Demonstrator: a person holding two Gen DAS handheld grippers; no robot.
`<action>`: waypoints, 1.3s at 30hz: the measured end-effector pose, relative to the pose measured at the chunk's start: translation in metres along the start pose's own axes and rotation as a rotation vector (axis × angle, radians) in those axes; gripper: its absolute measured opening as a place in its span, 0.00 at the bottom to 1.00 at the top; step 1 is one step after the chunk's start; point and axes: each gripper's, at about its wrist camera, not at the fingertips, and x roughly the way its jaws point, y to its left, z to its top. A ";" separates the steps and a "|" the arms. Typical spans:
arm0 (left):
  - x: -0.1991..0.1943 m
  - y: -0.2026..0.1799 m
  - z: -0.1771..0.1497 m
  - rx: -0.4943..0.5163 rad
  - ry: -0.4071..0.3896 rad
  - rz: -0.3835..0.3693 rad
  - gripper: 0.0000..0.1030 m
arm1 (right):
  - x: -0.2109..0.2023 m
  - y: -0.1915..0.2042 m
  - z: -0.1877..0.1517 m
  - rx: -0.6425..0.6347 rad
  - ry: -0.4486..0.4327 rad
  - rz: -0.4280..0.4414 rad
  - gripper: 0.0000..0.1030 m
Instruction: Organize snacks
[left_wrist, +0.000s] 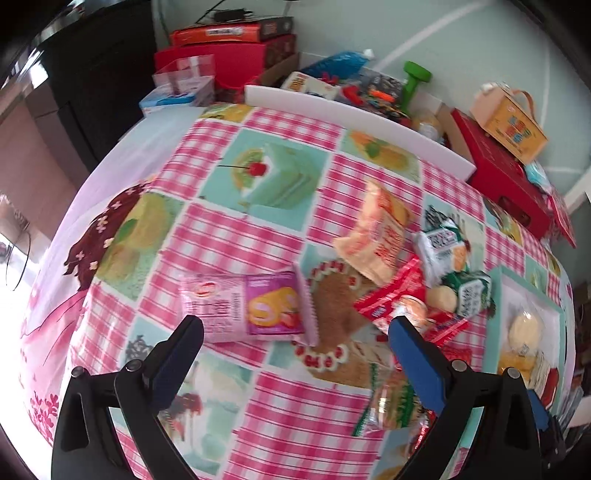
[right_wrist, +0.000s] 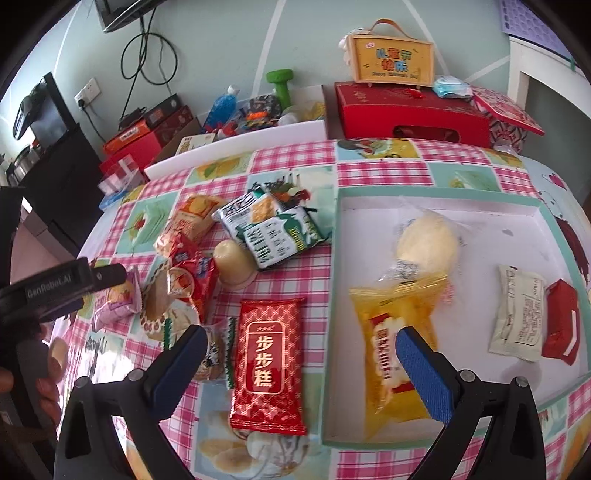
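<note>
The tray (right_wrist: 436, 194) lay on the table's right part. In it, a round bun (right_wrist: 426, 242) sat toward the back, a long packet (right_wrist: 391, 354) in front of it, and two small packets (right_wrist: 517, 312) to their right. Just left of the tray lay a flat packet (right_wrist: 269, 365). Further left and behind, a jelly cup (right_wrist: 233, 264) stood among piled packets (right_wrist: 273, 229). Behind the tray, boxes (right_wrist: 413, 114) stood along the wall.

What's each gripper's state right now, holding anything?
Left gripper: open, empty, over the pink roll-cake packet.
Right gripper: open, empty, above the red packet.
</note>
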 end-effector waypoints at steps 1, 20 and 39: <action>0.001 0.008 0.002 -0.020 -0.001 0.011 0.97 | 0.001 0.003 -0.001 -0.007 0.006 0.005 1.00; 0.039 0.022 0.017 -0.019 0.013 0.081 0.97 | 0.024 0.029 -0.015 -0.104 0.090 0.014 0.64; 0.062 -0.004 0.009 -0.010 0.120 0.016 0.97 | 0.050 0.031 -0.024 -0.144 0.178 -0.017 0.60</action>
